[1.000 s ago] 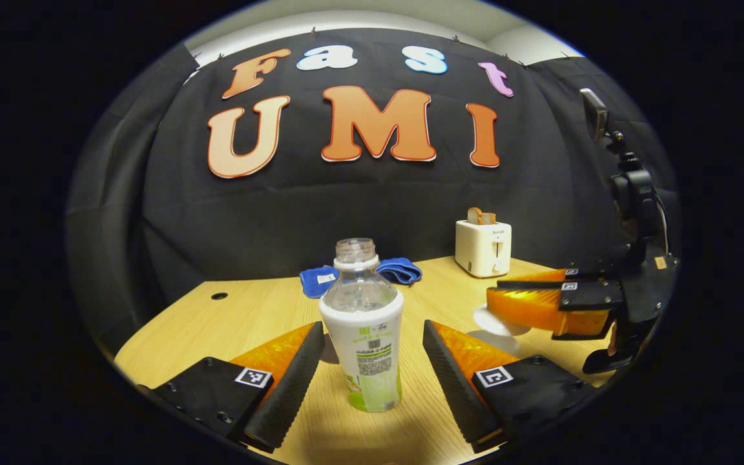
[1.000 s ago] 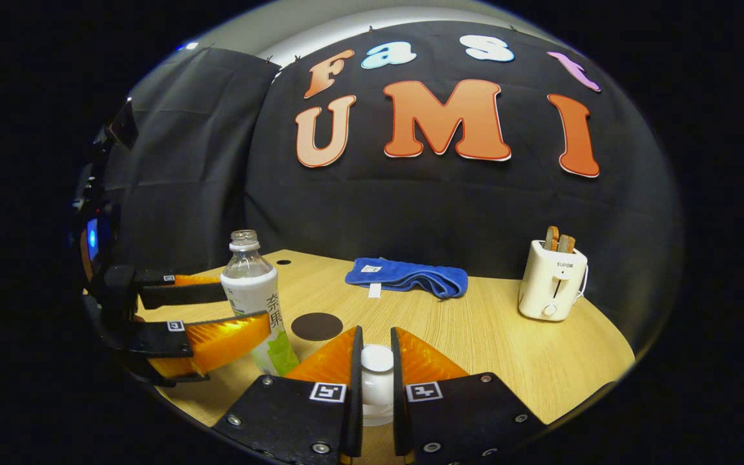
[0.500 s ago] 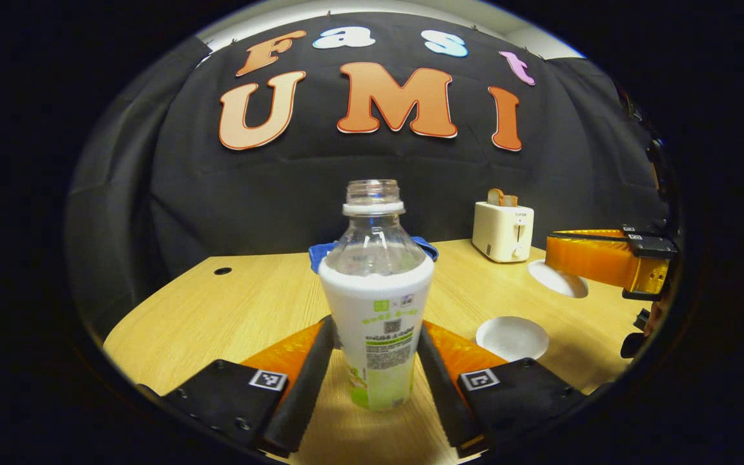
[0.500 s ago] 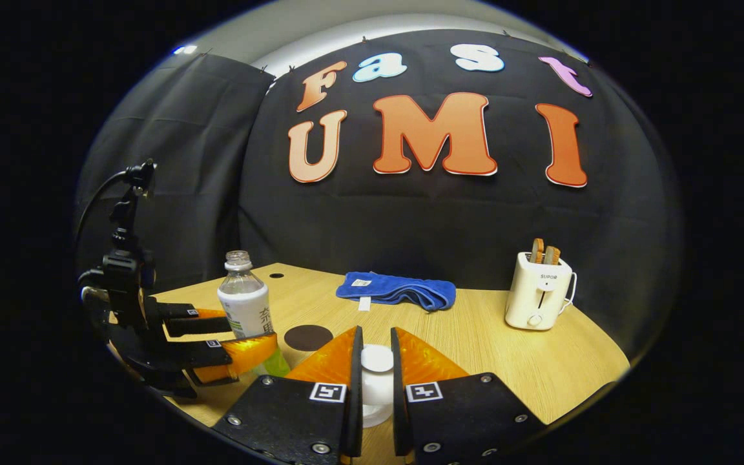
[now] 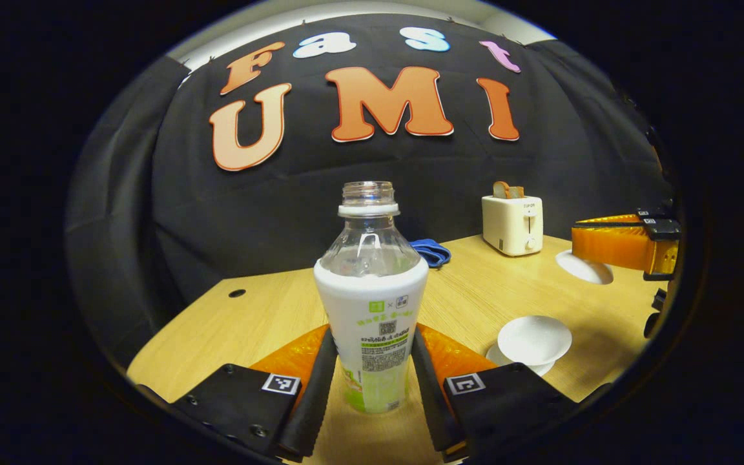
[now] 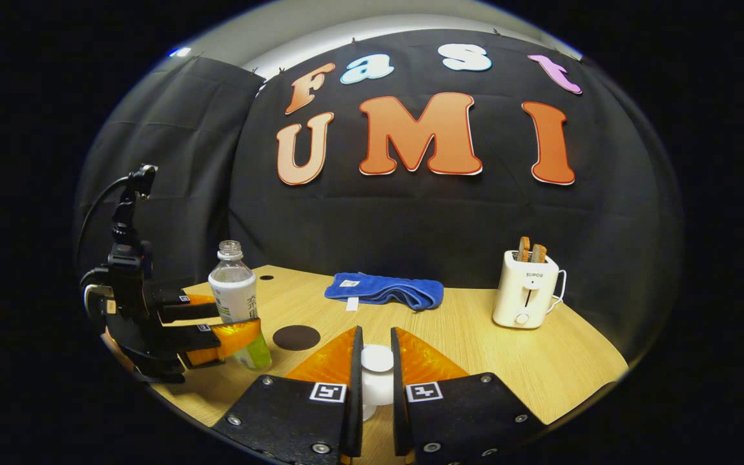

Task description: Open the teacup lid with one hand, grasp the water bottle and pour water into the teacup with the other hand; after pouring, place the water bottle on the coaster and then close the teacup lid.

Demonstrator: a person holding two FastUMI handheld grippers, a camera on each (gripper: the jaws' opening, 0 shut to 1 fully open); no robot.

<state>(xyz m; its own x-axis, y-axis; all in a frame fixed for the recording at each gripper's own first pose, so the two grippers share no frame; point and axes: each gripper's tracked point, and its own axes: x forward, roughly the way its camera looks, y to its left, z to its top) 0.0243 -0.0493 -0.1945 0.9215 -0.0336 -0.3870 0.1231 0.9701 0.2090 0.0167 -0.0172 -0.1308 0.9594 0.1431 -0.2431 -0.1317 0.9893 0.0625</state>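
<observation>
The uncapped water bottle (image 5: 372, 303), clear on top with a white and green label, stands upright between my left gripper's (image 5: 372, 336) fingers, which are shut on its lower body. To its right the white teacup (image 5: 534, 338) sits uncovered on its saucer. Farther right my right gripper (image 5: 580, 243) holds the white lid (image 5: 584, 268) in the air above the table. In the right gripper view, that gripper (image 6: 376, 336) is shut on the lid's knob (image 6: 377, 361). At the left, the left gripper (image 6: 237, 321) clasps the bottle (image 6: 233, 290), with the dark round coaster (image 6: 296, 337) just right of it.
A blue cloth (image 6: 382, 290) lies folded at the back of the wooden table (image 6: 475, 349). A white toaster (image 6: 527, 297) with bread slices stands at the back right. A small hole (image 5: 237, 292) marks the table's far left corner.
My left gripper went from open around the bottle to shut on it. The right gripper lifted the lid off the teacup and carried it away, leaving the cup uncovered.
</observation>
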